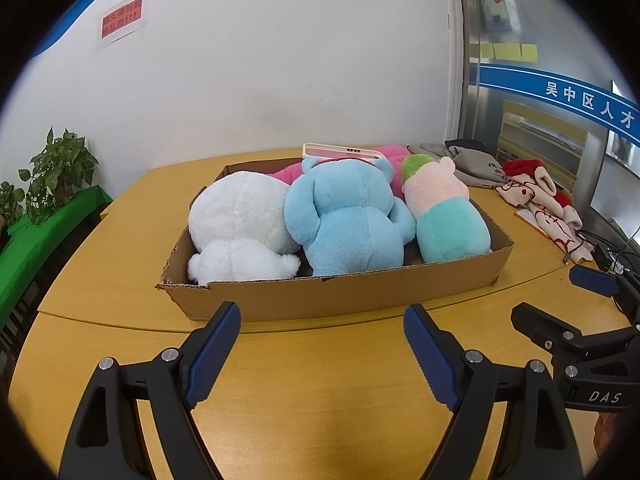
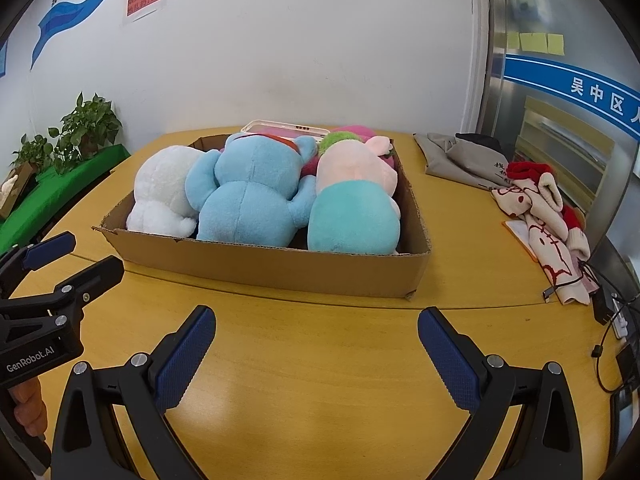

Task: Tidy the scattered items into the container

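Left wrist view: the left gripper [image 1: 322, 332] fills the bottom of the frame, jaws wide and holding nothing, above bare table [image 1: 120, 240]. At centre sits the box [image 1: 360, 292], packed with a white plush [image 1: 240, 220], blue plush [image 1: 348, 216] and pink plush [image 1: 444, 212] lying side by side, probably so they fit.

Right wrist view: the right gripper [image 2: 316, 340] at the bottom is likewise wide and empty. Cloths [image 2: 540, 208] lie at right, outside the box.
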